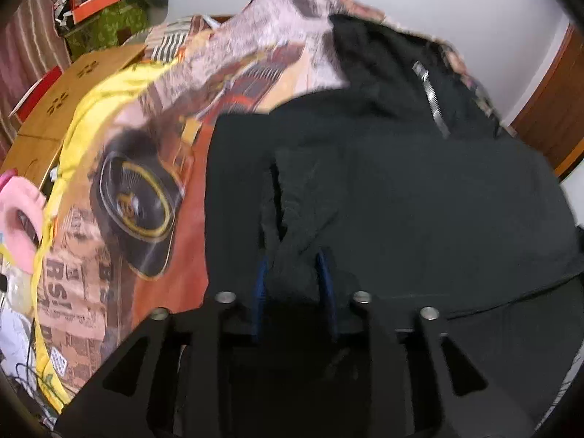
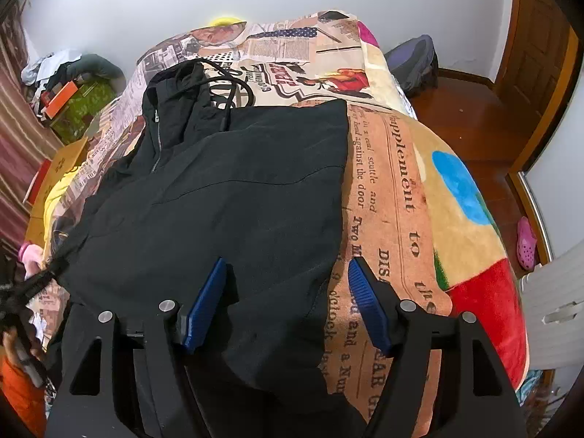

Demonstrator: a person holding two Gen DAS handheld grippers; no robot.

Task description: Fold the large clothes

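Observation:
A black zip-up hooded jacket lies spread on a bed with a printed blanket; its hood and zipper point to the far end. In the left wrist view the jacket fills the right side. My left gripper is shut on a bunched fold of the jacket's black fabric, likely a sleeve, lifted off the bed. My right gripper is open, its blue pads straddling the jacket's right edge near the hem, just above the cloth.
A yellow garment lies along the bed's left side beside cardboard boxes. A cluttered pile stands at the far left. A backpack sits on the wooden floor at right. A black cable lies by the hood.

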